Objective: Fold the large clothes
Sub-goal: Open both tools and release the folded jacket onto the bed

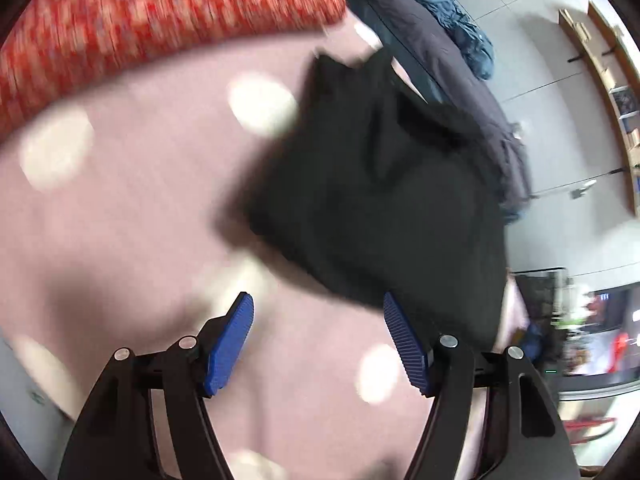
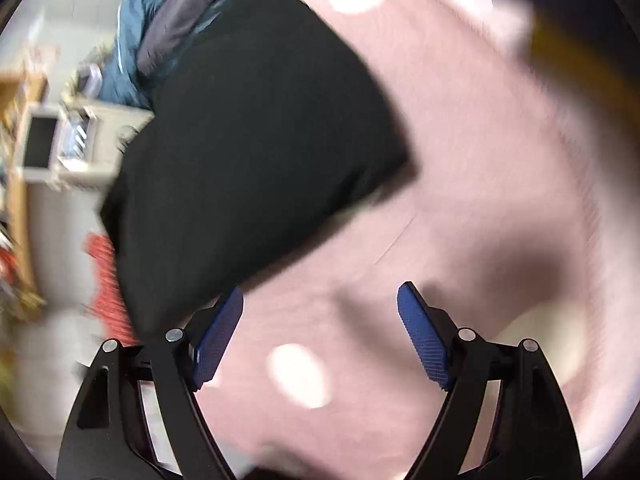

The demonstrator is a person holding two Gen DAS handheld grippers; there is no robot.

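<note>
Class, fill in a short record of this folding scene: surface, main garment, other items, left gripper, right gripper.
surface: pink cloth with white spots
main garment: black folded fabric garment, lying on the pink cloth
other items: red patterned textile; blue and dark clothes heap beyond the garment
left gripper: open, nothing between its blue pads
right gripper: open, nothing held

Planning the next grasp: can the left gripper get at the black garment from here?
Probably yes. The left gripper is open and empty, and the black garment lies just ahead on the pink sheet, its near edge by one of the fingers, nothing between.
</note>
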